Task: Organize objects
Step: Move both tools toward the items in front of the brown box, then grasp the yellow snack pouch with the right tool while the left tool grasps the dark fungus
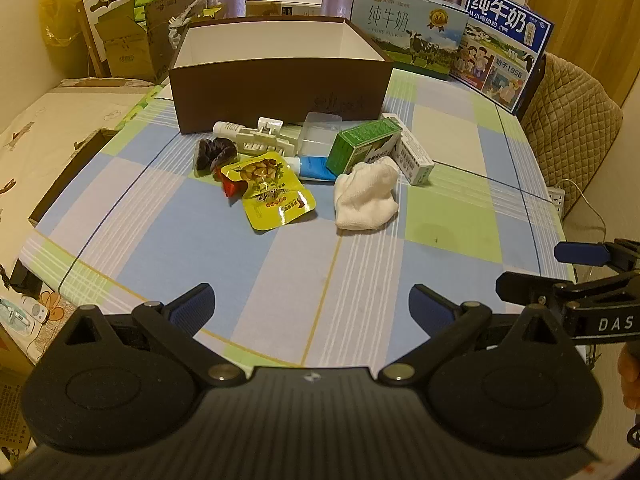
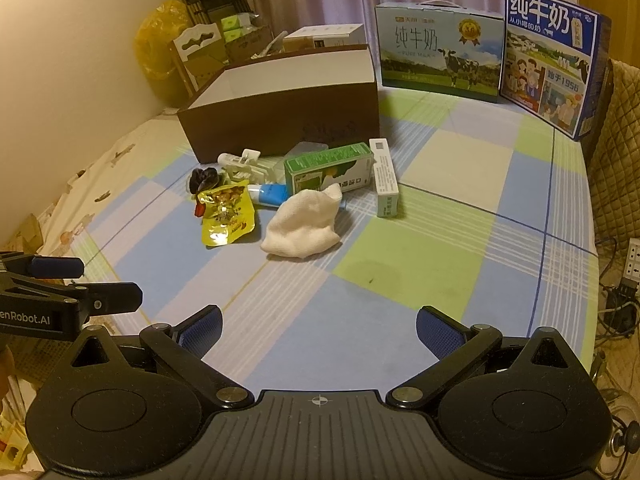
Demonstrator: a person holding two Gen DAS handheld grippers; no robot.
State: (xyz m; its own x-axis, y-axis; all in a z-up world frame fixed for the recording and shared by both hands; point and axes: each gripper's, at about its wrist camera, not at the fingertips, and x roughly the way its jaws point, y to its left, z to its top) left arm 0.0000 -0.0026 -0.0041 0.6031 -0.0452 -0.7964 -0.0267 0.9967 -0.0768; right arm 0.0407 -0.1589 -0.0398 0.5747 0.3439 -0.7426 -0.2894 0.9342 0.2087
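An open brown box with a white inside stands at the back of the checked tablecloth. In front of it lies a pile: a yellow snack pouch, a white cloth, a green carton, a white carton, a blue tube, a white clip and a dark scrunchie. My left gripper and right gripper are open and empty, near the table's front edge, well short of the pile.
Two milk gift boxes stand at the back right. A padded chair is at the right. A bed and cardboard boxes are at the left. A power strip lies right of the table.
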